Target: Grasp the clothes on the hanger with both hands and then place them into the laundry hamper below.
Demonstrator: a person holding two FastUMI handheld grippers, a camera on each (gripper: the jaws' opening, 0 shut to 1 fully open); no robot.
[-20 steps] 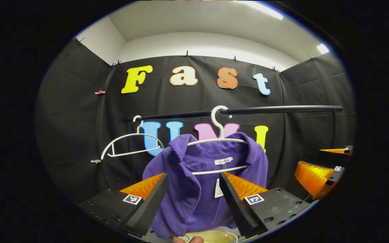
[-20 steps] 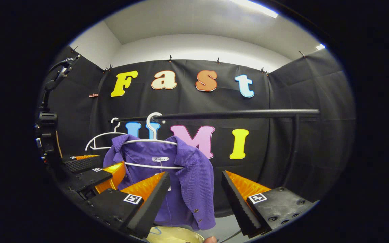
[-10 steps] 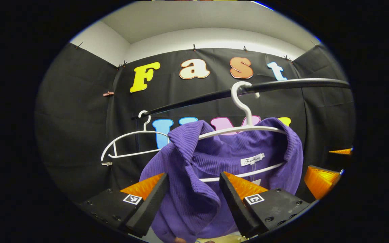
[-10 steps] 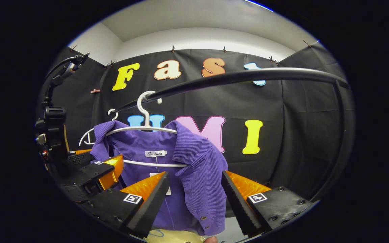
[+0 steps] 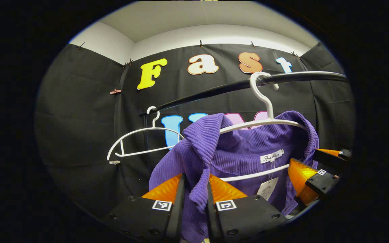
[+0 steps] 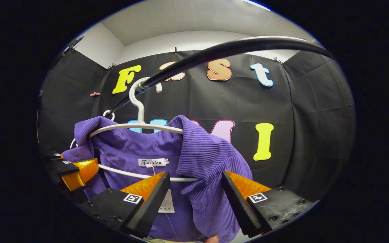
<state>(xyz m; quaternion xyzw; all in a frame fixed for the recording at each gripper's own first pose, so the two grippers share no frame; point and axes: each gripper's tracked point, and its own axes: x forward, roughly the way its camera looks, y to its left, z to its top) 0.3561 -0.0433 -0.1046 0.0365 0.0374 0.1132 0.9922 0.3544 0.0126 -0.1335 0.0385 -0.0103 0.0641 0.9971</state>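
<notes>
A ribbed purple corduroy shirt [image 5: 235, 158] hangs on a thin white hanger [image 5: 265, 118] from the black rail [image 5: 214, 91]. The left gripper [image 5: 194, 206] has its jaws pinched on the collar flap. The right gripper [image 6: 196, 199] stands open around the other collar edge, with bare rail to its right.

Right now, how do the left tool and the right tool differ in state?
The left tool is shut on the purple shirt's left collar; the right tool is open, its fingers apart around the right collar. Both are at the shirt on the white hanger.
</notes>
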